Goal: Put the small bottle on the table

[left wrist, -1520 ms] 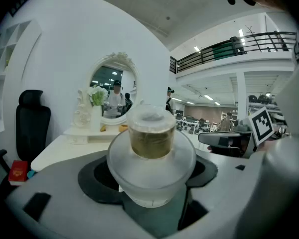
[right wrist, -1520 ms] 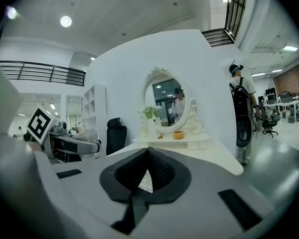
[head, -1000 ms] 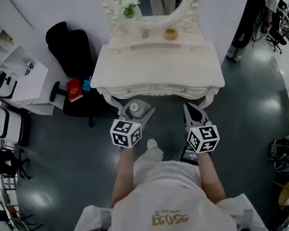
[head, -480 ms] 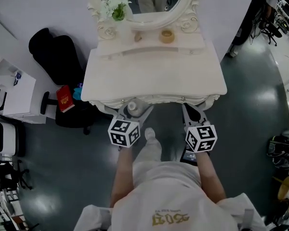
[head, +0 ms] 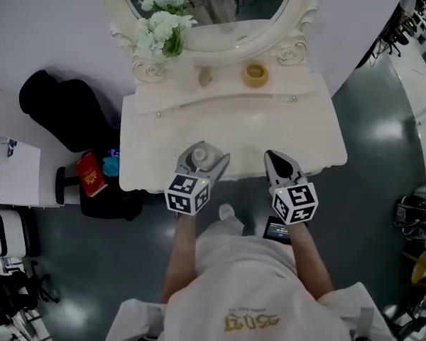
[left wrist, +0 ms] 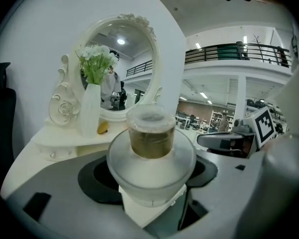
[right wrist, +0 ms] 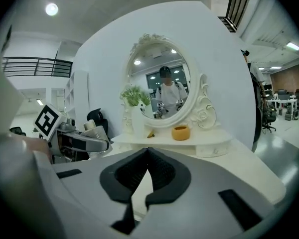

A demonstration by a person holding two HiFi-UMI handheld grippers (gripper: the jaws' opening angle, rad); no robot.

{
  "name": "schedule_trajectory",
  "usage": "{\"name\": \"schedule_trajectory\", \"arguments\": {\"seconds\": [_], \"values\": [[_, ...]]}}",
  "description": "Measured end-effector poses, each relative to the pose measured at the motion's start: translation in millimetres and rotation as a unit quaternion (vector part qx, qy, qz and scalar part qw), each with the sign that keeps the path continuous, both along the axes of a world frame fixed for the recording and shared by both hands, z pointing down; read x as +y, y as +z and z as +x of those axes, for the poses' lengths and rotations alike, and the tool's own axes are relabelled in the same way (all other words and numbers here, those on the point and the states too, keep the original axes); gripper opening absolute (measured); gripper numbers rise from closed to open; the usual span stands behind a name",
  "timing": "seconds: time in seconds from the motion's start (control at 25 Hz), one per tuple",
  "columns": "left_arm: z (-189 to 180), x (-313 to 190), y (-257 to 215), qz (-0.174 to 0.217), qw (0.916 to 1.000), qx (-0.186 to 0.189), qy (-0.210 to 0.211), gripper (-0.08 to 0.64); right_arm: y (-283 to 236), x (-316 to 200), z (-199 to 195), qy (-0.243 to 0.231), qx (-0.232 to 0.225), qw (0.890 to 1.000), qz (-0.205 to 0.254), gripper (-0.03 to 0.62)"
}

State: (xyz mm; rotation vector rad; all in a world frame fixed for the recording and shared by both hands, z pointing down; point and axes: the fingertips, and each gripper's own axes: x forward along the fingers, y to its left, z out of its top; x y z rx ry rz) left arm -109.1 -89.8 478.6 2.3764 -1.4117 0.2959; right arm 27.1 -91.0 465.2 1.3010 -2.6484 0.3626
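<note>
The small bottle [head: 200, 153] is a squat frosted-glass one with a clear cap and amber liquid inside [left wrist: 150, 153]. My left gripper [head: 204, 156] is shut on its wide body, and it is upright over the front edge of the white dressing table [head: 270, 130]. In the left gripper view the bottle fills the space between the jaws, and I cannot tell whether its base touches the tabletop. My right gripper [head: 273, 156] hovers beside it over the same front edge, shut with nothing in it; its dark pads meet in the right gripper view [right wrist: 147, 153].
At the back of the table stand an oval mirror [head: 213, 6], a vase of white flowers [head: 163, 34], a small yellow bowl [head: 255, 73] and a small pale object [head: 205, 77]. A black chair [head: 64, 112] and a red book [head: 90, 175] are to the left.
The person has stepped toward the table. Both grippers, earlier in front of its edge, are now over its front edge. The left one still holds the bottle.
</note>
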Motion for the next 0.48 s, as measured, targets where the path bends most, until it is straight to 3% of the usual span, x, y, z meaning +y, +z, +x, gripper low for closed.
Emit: {"name": "schedule_trajectory", "arguments": {"seconds": [0.2,0.36,0.48], "values": [[-13,-34,6,-0.002,0.9999,0.006,0.014,0.35,10,-28,-9,0.025,0.0,1.0,-0.011,0.011],[-15,-49,12,-0.007,0.9996,0.006,0.025,0.35,-2,-37,-16,0.014,-0.023,1.0,0.007,0.011],[-14,-58,15,-0.01,0.9995,0.004,0.028,0.35,0,-48,-14,0.019,-0.014,1.0,0.006,0.011]]}}
